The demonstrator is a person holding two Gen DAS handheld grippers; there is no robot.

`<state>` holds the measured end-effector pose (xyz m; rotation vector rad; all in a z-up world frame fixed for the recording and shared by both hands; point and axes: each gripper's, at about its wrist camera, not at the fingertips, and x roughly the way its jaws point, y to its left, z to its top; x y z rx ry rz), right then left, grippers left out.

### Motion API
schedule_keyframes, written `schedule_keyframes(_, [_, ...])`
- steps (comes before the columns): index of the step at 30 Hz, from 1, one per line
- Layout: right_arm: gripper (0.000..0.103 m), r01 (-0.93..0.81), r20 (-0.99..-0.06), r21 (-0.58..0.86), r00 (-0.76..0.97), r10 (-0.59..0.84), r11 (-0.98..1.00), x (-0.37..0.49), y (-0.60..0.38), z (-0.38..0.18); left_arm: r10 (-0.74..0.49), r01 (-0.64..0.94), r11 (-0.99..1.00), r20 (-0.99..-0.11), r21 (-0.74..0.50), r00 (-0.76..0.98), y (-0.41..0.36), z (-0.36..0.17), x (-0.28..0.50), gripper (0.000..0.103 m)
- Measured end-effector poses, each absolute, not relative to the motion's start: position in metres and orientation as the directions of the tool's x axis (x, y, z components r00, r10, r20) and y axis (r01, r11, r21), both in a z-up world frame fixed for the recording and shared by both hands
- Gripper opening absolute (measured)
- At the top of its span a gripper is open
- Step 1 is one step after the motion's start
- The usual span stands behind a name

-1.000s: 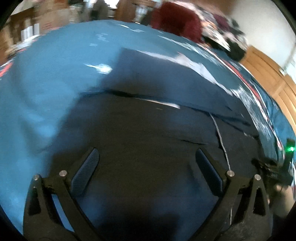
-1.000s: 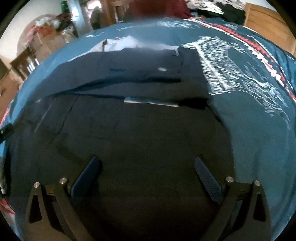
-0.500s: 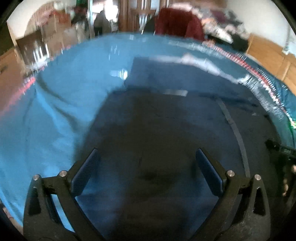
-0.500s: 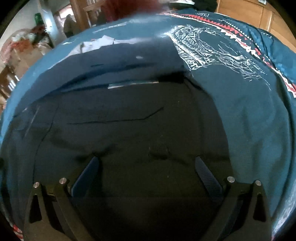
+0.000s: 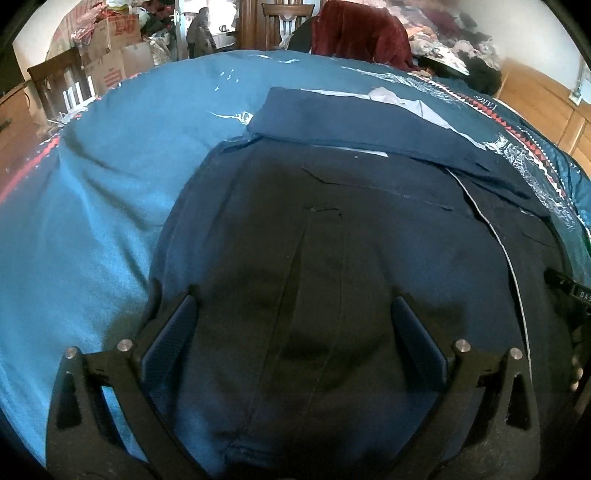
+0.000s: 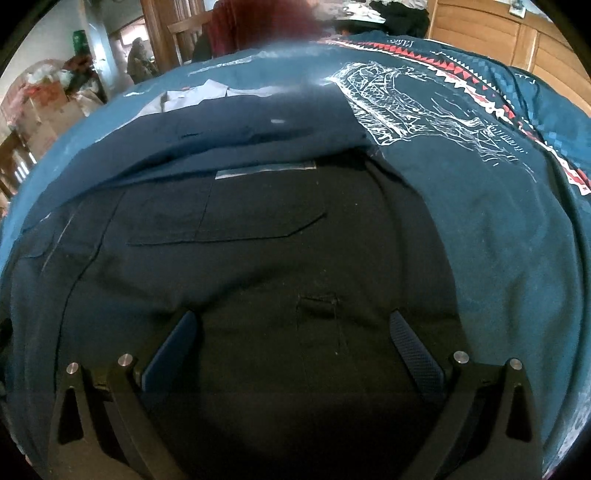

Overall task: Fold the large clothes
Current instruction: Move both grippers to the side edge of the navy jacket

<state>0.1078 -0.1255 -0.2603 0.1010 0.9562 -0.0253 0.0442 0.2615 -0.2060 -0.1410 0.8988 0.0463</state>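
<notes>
Dark navy on teal, with red-and-white trim.

The large garment (image 5: 332,229) is dark navy, near black in the shaded parts, with a thin pale line (image 5: 495,236) running down it and a light grey strip (image 6: 266,170) at the edge of its folded-over part. The bedspread (image 5: 110,177) beneath is teal blue, printed with a white line drawing (image 6: 413,107) and bordered by a band of red and white triangles (image 6: 461,72). The gripper (image 5: 295,332) frames are black with blue, textured pads (image 6: 415,354) and silver pins. Beyond the bed, a deep red cloth (image 5: 358,33) hangs, with brown cardboard boxes (image 5: 110,55) and honey-coloured wood panels (image 6: 498,33).
</notes>
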Motion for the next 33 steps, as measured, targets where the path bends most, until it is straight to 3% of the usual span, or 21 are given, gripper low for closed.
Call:
schedule_keyframes(27, [0.103, 0.064, -0.806, 0.078, 0.592, 0.025, 0.995, 0.107, -0.126, -0.26, -0.021, -0.099, 0.99, -0.782, -0.105, 0.623, 0.26, -0.206, 0.044, 0.103])
schedule_keyframes(31, [0.101, -0.027, -0.869, 0.138, 0.476, 0.134, 0.99, 0.114, -0.138, -0.244, -0.091, -0.087, 0.98, -0.8, -0.176, 0.593, 0.271, -0.194, 0.044, 0.103])
schedule_keyframes(33, [0.095, -0.08, -0.867, 0.269, 0.415, 0.277, 0.96, 0.105, -0.163, -0.224, -0.086, -0.116, 0.974, -0.793, -0.194, 0.603, 0.289, -0.178, 0.036, 0.102])
